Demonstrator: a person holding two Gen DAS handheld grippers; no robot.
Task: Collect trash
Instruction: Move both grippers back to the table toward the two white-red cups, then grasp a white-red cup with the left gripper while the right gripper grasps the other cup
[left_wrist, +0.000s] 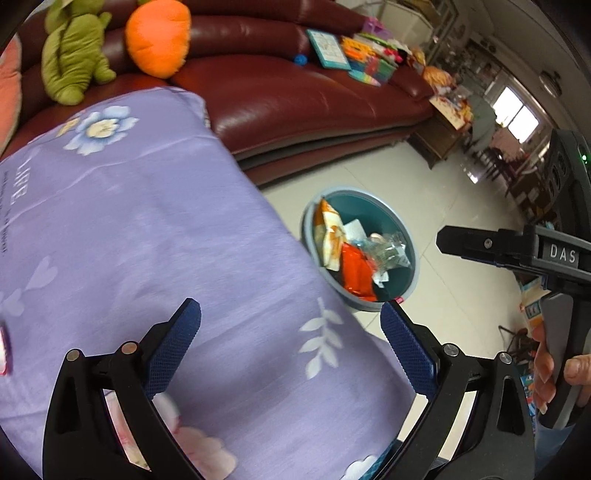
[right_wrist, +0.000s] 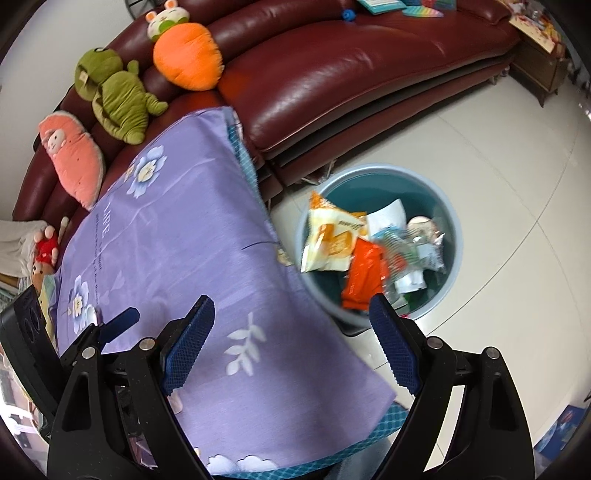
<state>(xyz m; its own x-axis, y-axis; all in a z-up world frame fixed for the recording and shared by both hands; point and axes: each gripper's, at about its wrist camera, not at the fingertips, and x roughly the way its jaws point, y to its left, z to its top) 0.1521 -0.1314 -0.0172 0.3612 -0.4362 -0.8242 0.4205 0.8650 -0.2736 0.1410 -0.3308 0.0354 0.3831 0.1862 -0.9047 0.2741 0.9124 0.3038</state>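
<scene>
Below, the trash-filled bin (right_wrist: 448, 236) sits just beyond both wide, empty claws (right_wrist: 291, 314) (left_wrist: 291, 317).

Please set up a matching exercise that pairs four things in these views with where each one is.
Things:
1. orange wrapper
2. green frog
3. bin
4. blue ball

Places:
A. on the floor beside the purple cloth
B. on the sofa seat, far end
C. inside the bin
D. on the sofa, between the pink and orange plush toys

Pairs: 1-C, 2-D, 3-A, 4-B
</scene>
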